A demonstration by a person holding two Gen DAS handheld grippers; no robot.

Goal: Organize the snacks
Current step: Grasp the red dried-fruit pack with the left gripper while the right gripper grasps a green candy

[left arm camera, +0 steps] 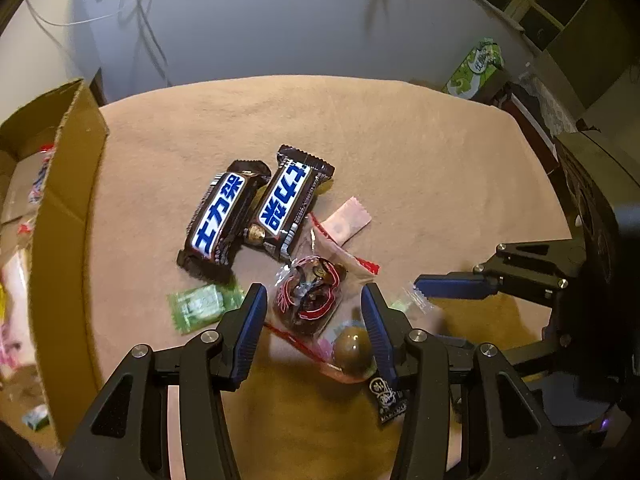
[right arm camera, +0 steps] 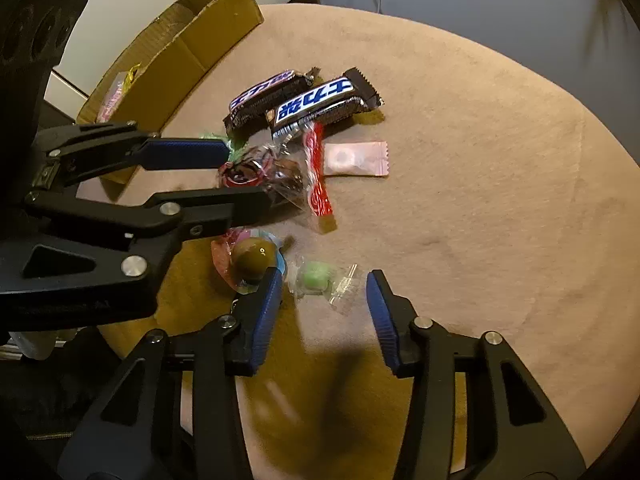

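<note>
1. Left gripper (left arm camera: 314, 300) hangs low over the snack pile, fingers spread wide on either side of a clear bag of dark, red-striped sweets (left arm camera: 310, 300), gripping nothing.
2. Right gripper (right arm camera: 324, 288) is wide open too, framing a green candy in a clear wrapper (right arm camera: 316, 278) on the tan cloth (right arm camera: 480, 200).
3. Two chocolate bars (left arm camera: 256, 212) lie side by side just beyond the bag.
4. The cardboard box (left arm camera: 64, 208) sits at the left edge, some snacks already inside.
</note>
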